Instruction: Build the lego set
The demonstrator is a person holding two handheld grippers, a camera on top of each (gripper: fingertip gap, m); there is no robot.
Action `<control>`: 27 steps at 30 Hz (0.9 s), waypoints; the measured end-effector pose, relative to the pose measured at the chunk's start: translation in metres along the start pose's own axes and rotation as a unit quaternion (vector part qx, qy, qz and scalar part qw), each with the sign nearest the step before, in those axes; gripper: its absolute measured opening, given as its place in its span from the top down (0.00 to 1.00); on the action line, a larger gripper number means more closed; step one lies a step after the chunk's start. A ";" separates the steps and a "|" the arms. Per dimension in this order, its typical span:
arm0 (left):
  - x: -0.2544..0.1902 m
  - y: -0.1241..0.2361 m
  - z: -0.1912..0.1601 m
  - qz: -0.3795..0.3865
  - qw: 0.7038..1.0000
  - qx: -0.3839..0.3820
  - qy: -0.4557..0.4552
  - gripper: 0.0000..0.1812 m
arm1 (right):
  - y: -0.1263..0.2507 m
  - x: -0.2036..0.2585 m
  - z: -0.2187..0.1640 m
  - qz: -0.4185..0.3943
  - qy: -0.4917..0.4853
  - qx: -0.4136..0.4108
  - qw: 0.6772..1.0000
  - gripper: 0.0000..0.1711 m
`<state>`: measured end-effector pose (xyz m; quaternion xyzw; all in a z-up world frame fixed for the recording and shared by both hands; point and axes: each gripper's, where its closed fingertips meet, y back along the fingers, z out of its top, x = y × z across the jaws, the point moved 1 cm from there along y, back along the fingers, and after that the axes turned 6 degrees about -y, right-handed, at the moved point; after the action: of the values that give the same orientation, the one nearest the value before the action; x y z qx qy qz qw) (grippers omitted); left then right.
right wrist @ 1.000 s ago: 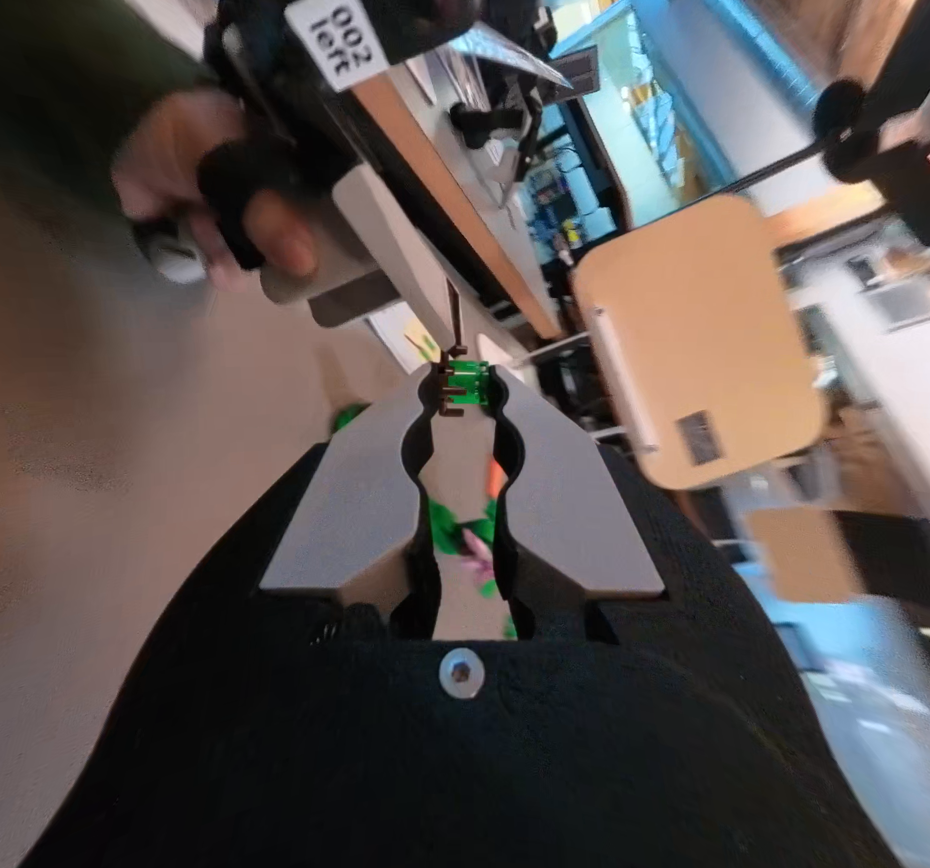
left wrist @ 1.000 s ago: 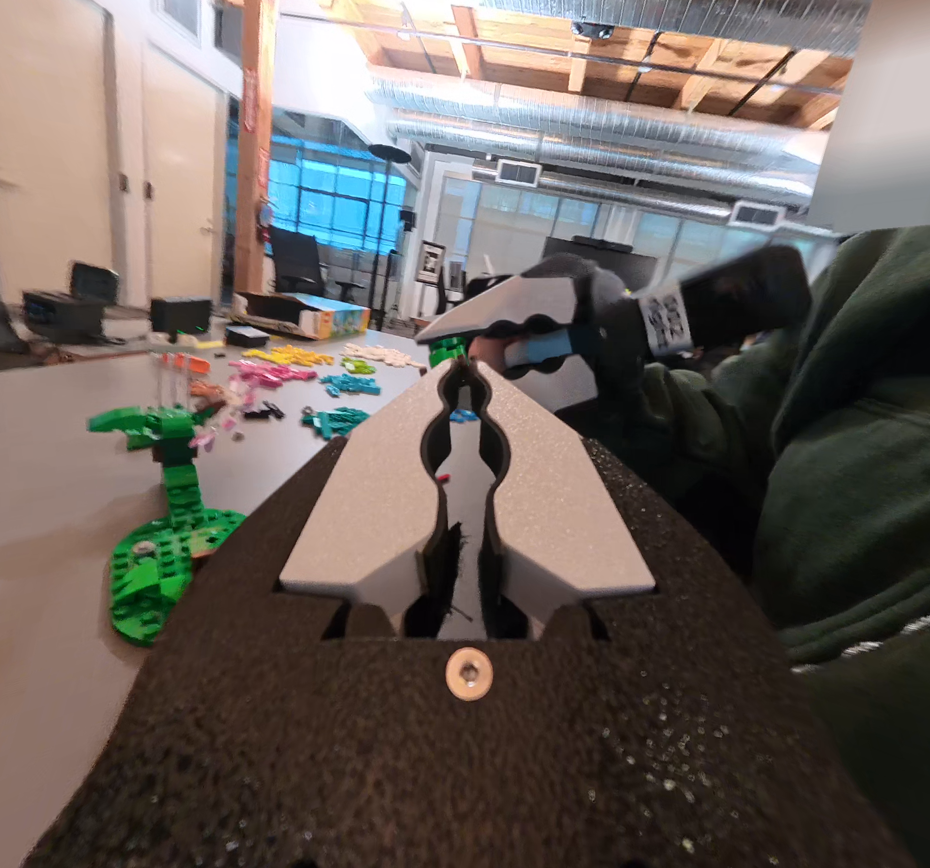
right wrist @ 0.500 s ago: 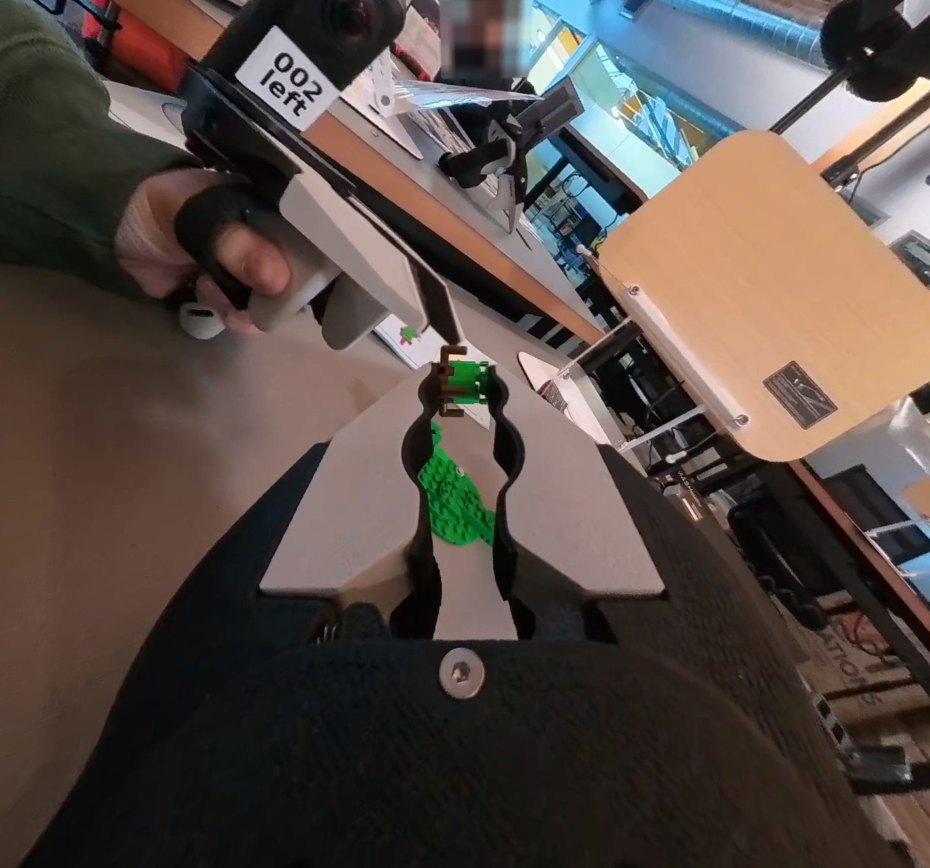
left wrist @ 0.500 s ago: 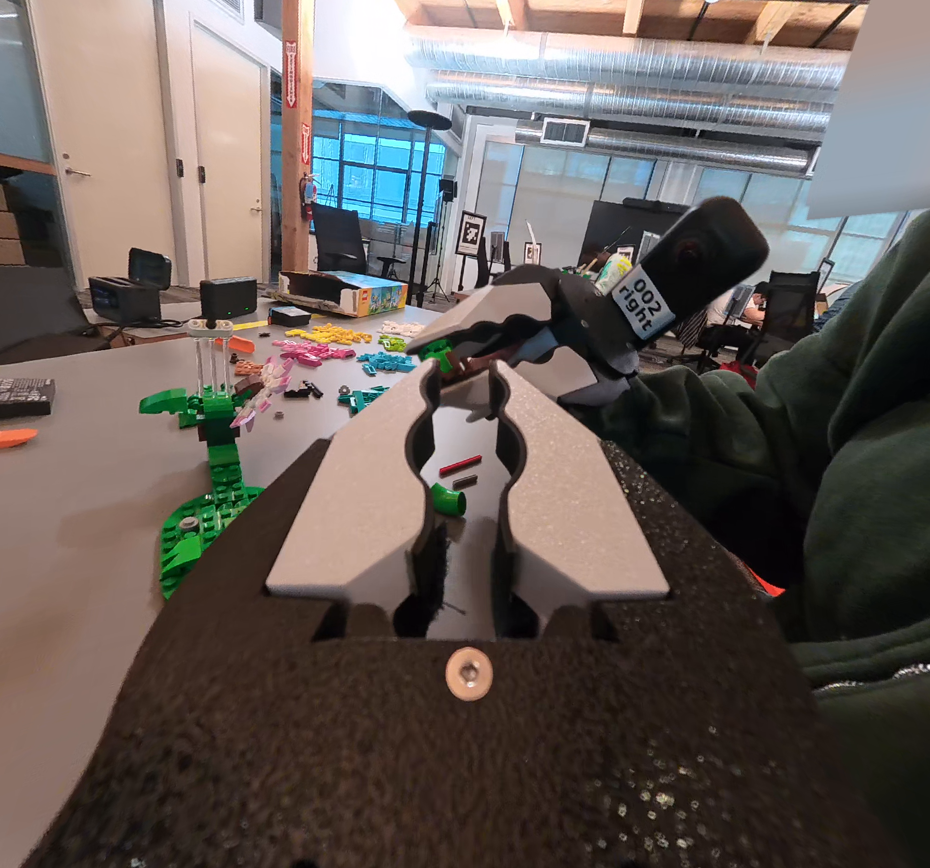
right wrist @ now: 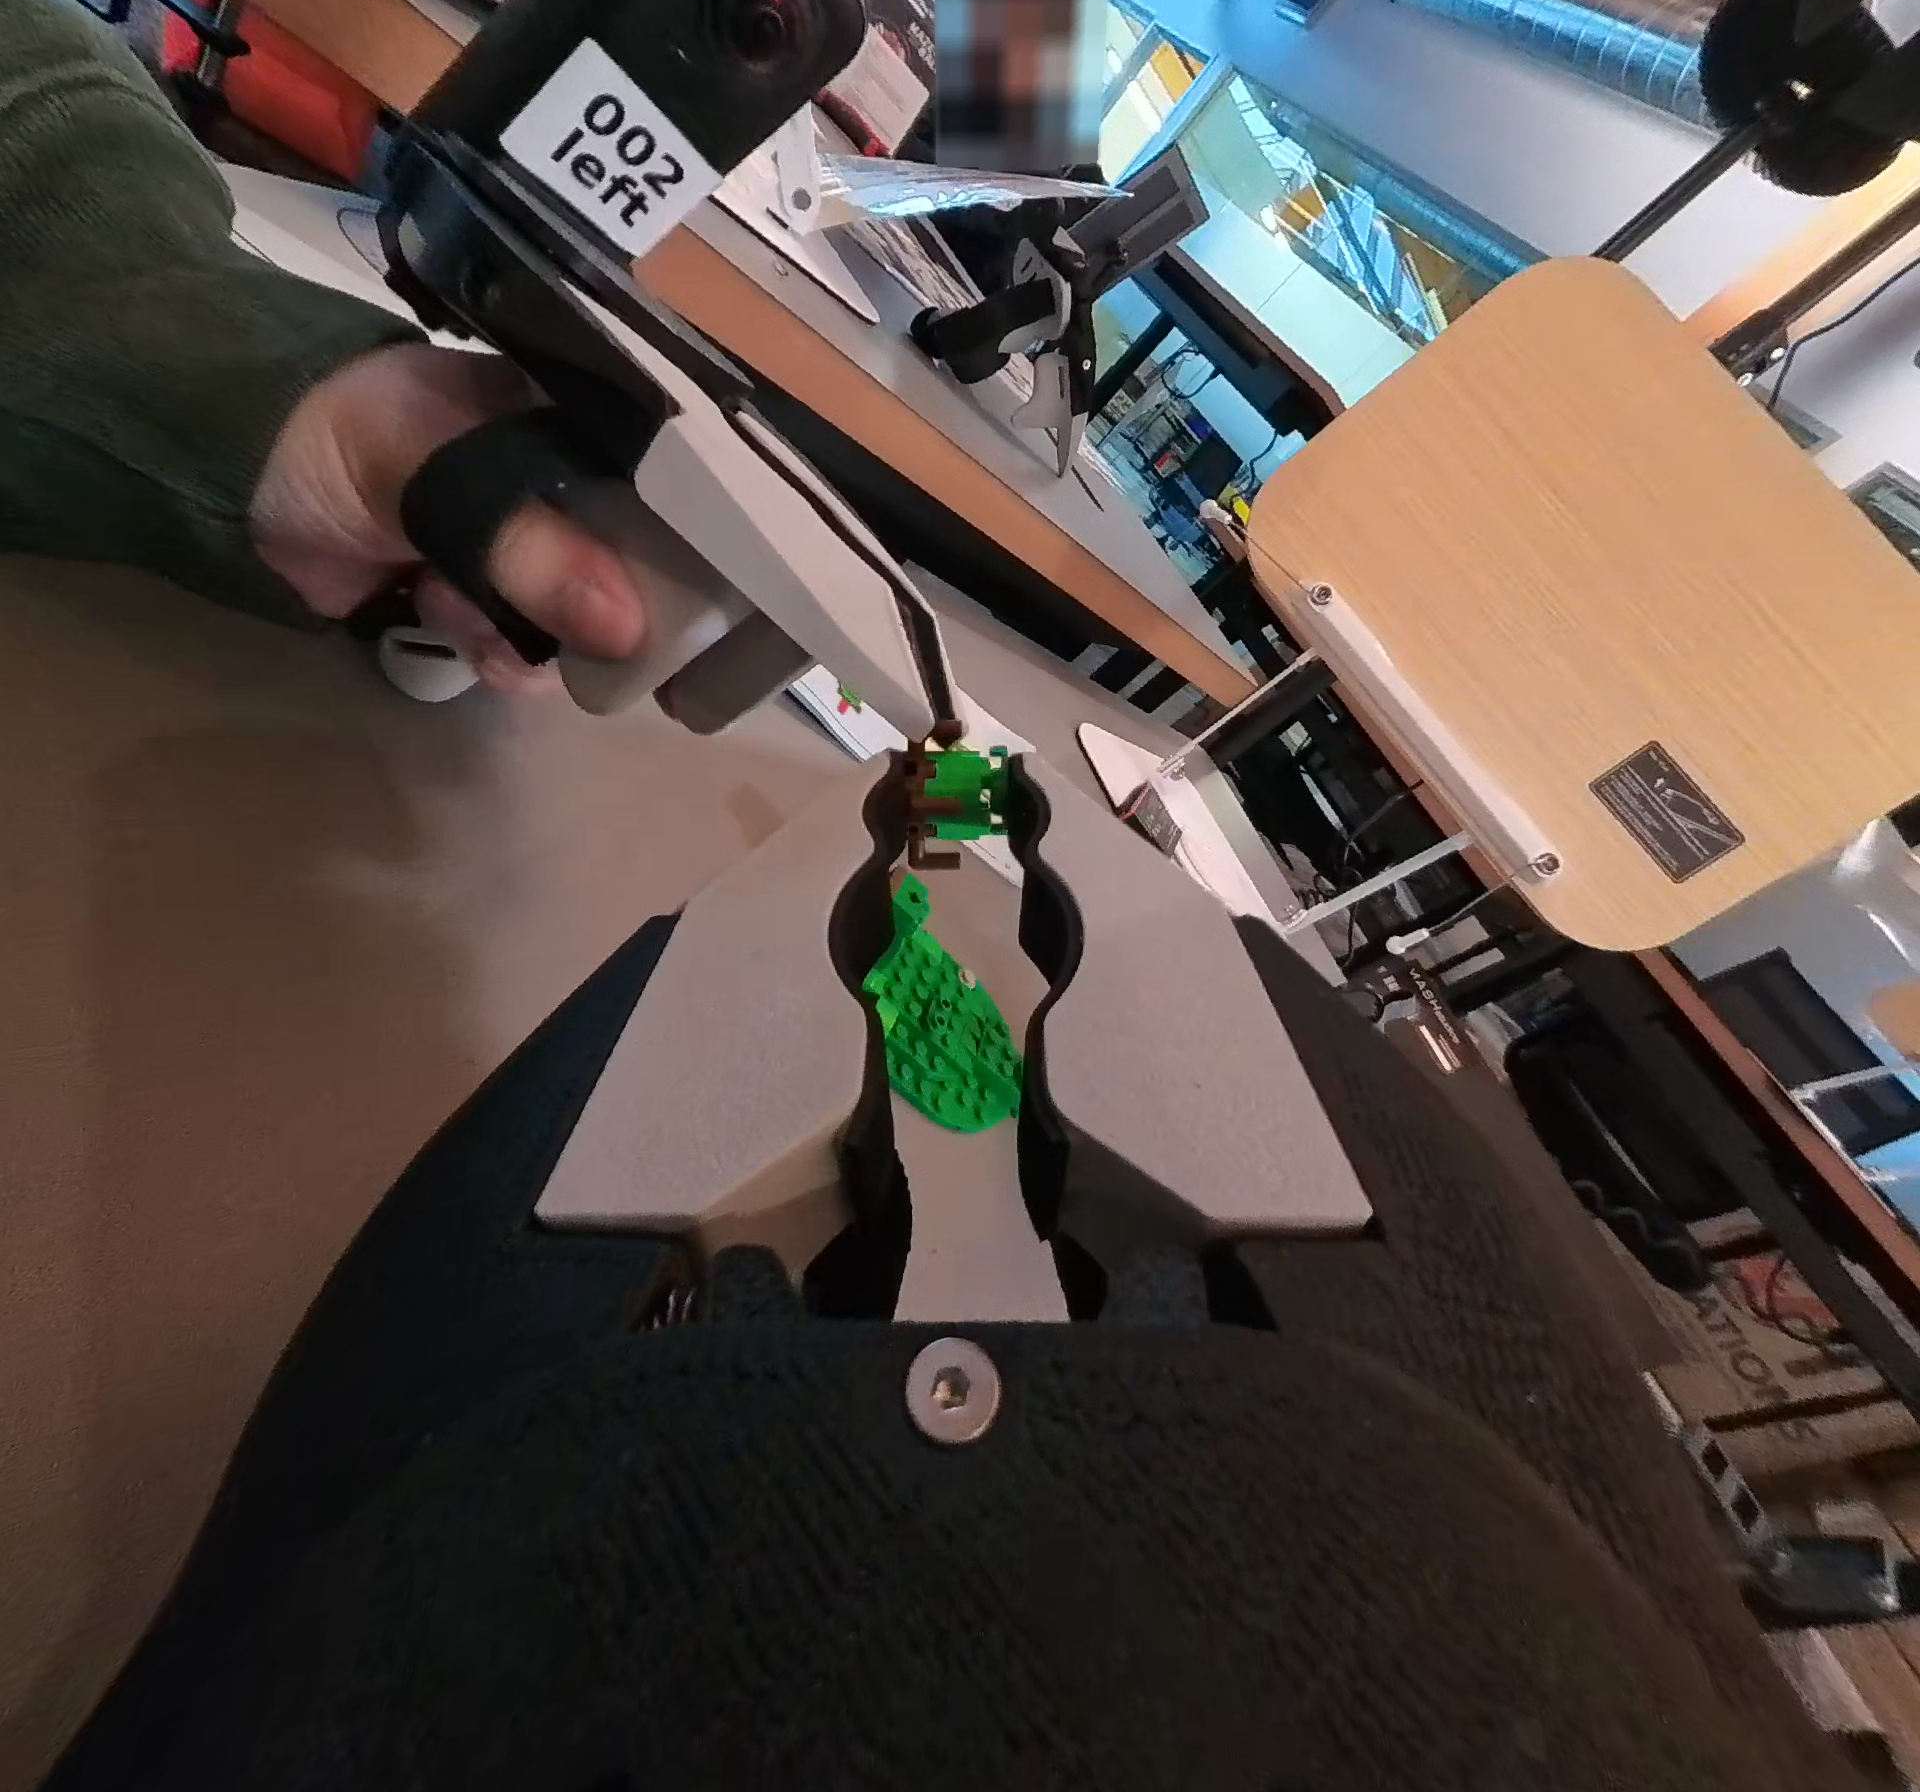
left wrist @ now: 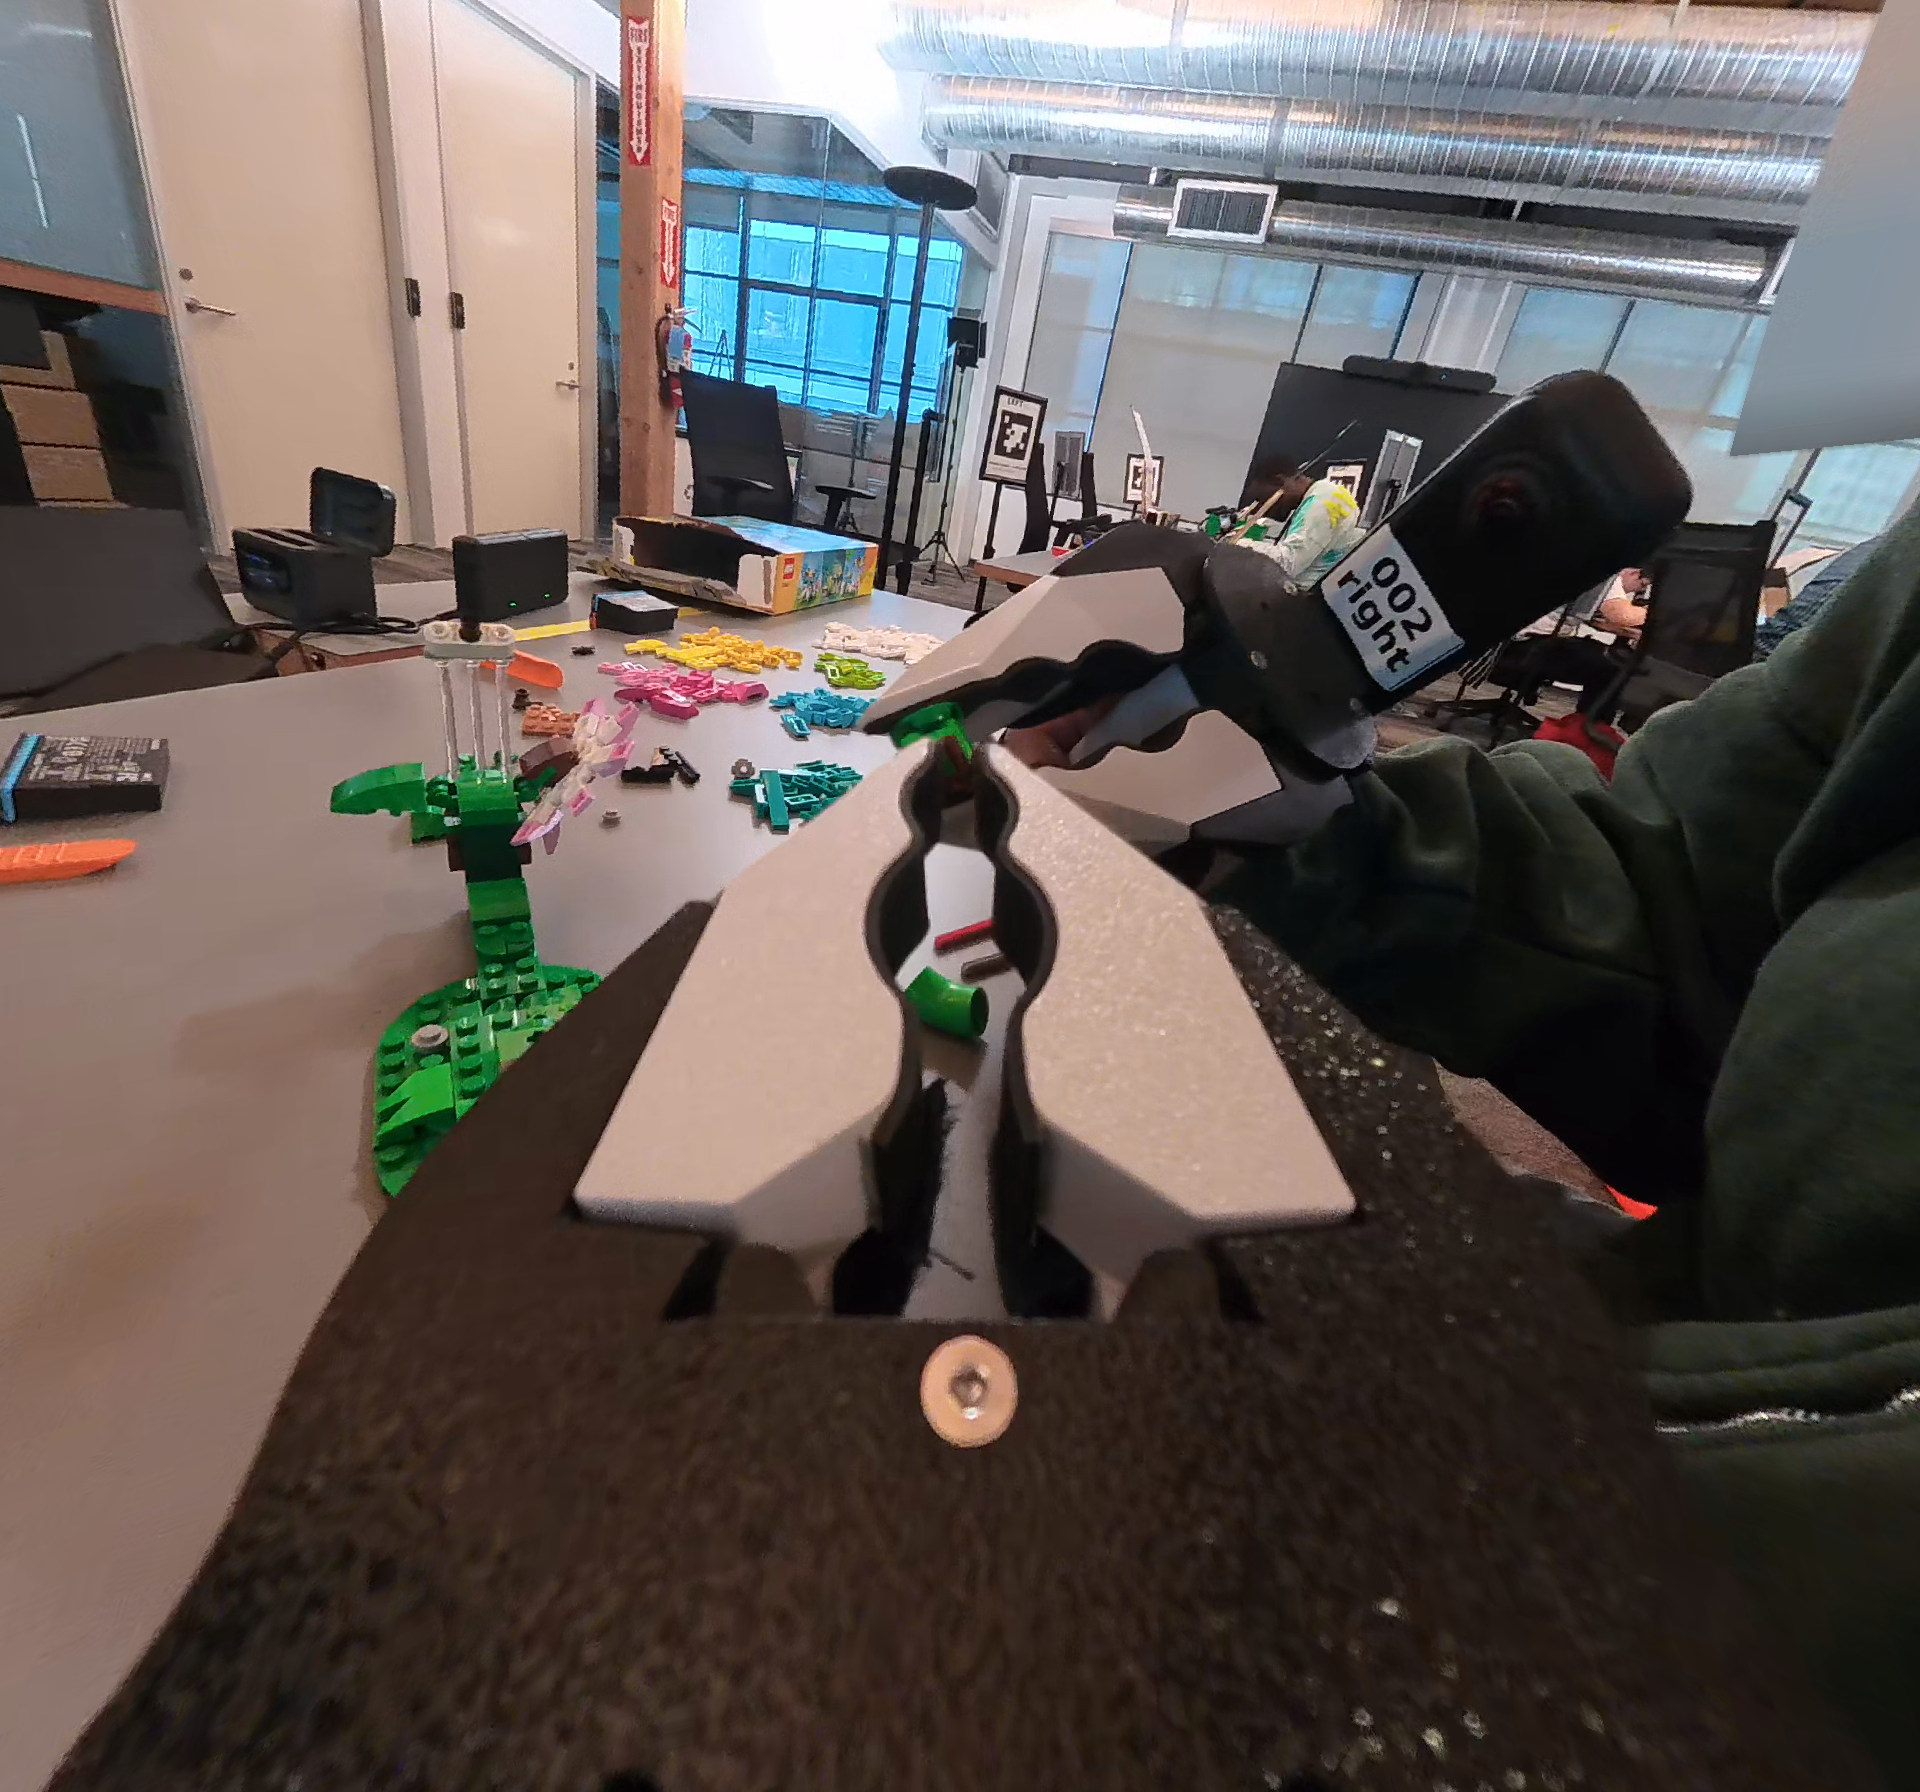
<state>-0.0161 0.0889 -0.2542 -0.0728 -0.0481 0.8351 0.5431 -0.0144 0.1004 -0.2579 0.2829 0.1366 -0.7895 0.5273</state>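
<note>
My right gripper [right wrist: 951,797] is shut on a small green and brown lego piece [right wrist: 956,792], held in the air above the grey table [left wrist: 208,963]. My left gripper [left wrist: 951,771] meets it tip to tip, its jaws narrowed onto the piece's brown end [left wrist: 954,760]. The right gripper also shows in the left wrist view [left wrist: 909,719], and the left gripper in the right wrist view [right wrist: 940,724]. The green plant model [left wrist: 468,1036], with a stem, pink flower [left wrist: 582,766] and clear rods, stands on the table to the left. Its base also shows in the right wrist view [right wrist: 945,1025].
A green cylinder piece [left wrist: 945,999] and a red rod [left wrist: 961,934] lie under the grippers. Sorted piles of yellow [left wrist: 717,646], pink [left wrist: 675,682], teal [left wrist: 821,703] and white [left wrist: 873,641] pieces lie farther back. A lego box [left wrist: 748,558], a black box [left wrist: 88,774] and an orange piece [left wrist: 62,857] are around. A wooden chair back [right wrist: 1558,599] is at the right. My two grippers' fingertips are within a few centimetres of each other.
Both grippers steadied and came together. The left gripper's jaws opened half a second ago, then narrowed onto the brown end of the piece that the right gripper kept holding.
</note>
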 end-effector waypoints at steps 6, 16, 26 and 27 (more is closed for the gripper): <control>-0.007 0.003 0.004 -0.047 0.998 -0.020 0.044 1.00 | 0.004 0.003 0.011 0.007 0.029 -0.042 0.999 0.89; -0.009 0.002 0.003 -0.072 0.994 -0.019 0.074 1.00 | 0.008 0.004 0.010 0.009 0.073 -0.032 0.997 0.88; -0.010 0.001 0.003 -0.079 0.993 -0.018 0.083 1.00 | 0.010 0.005 0.010 -0.002 0.108 -0.028 0.994 0.88; -0.010 0.001 0.003 -0.080 0.993 -0.018 0.084 1.00 | 0.010 0.005 0.010 -0.005 0.113 -0.029 0.993 0.88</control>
<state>-0.0138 0.0795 -0.2512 -0.1482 -0.0232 0.7788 0.6091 -0.0100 0.0870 -0.2522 0.3545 0.2199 -0.7507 0.5124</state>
